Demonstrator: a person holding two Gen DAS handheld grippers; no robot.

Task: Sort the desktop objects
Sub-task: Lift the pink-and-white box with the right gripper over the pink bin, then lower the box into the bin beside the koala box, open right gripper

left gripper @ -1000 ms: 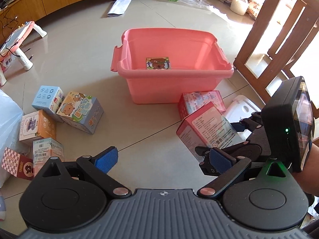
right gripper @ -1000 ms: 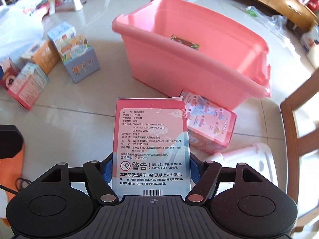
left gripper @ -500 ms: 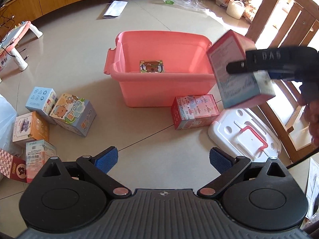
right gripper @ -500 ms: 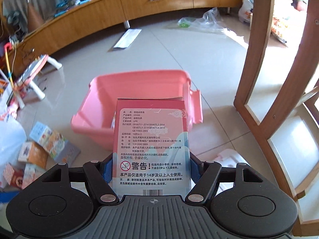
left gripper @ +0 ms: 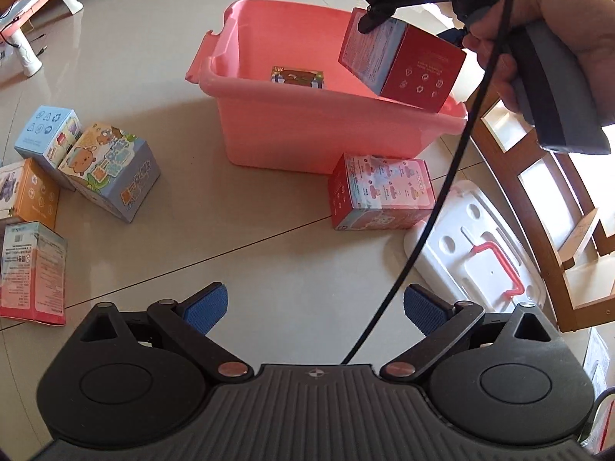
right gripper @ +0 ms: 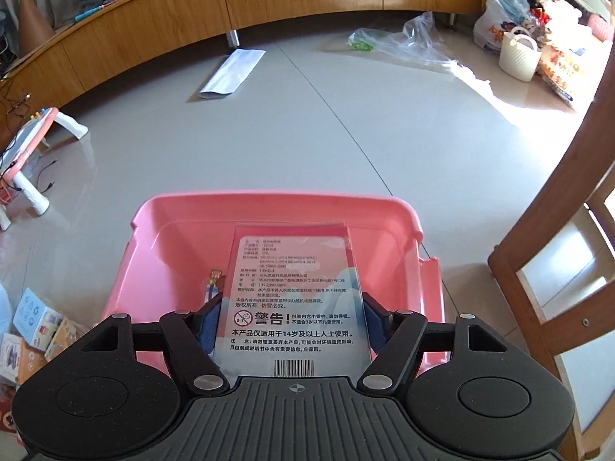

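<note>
My right gripper (right gripper: 292, 319) is shut on a red and white toy box (right gripper: 294, 292) and holds it tilted above the pink plastic bin (right gripper: 388, 215). In the left wrist view the same box (left gripper: 399, 61) hangs over the bin's (left gripper: 307, 130) right side. One small bear-print box (left gripper: 296, 75) lies on the bin floor. My left gripper (left gripper: 313, 307) is open and empty, low over the floor in front of the bin. Another red box (left gripper: 380, 196) lies on the floor by the bin's front right corner.
Several boxes (left gripper: 111, 173) stand on the floor at the left. A white lid with a red handle (left gripper: 480, 257) lies at the right, beside a wooden chair frame (left gripper: 538, 207). A wooden cabinet (right gripper: 269, 4), an envelope (right gripper: 232, 73) and bags (right gripper: 519, 50) are beyond the bin.
My right gripper has lifted the box from the floor and carried it over the bin. My left gripper has stayed open and shifted a little.
</note>
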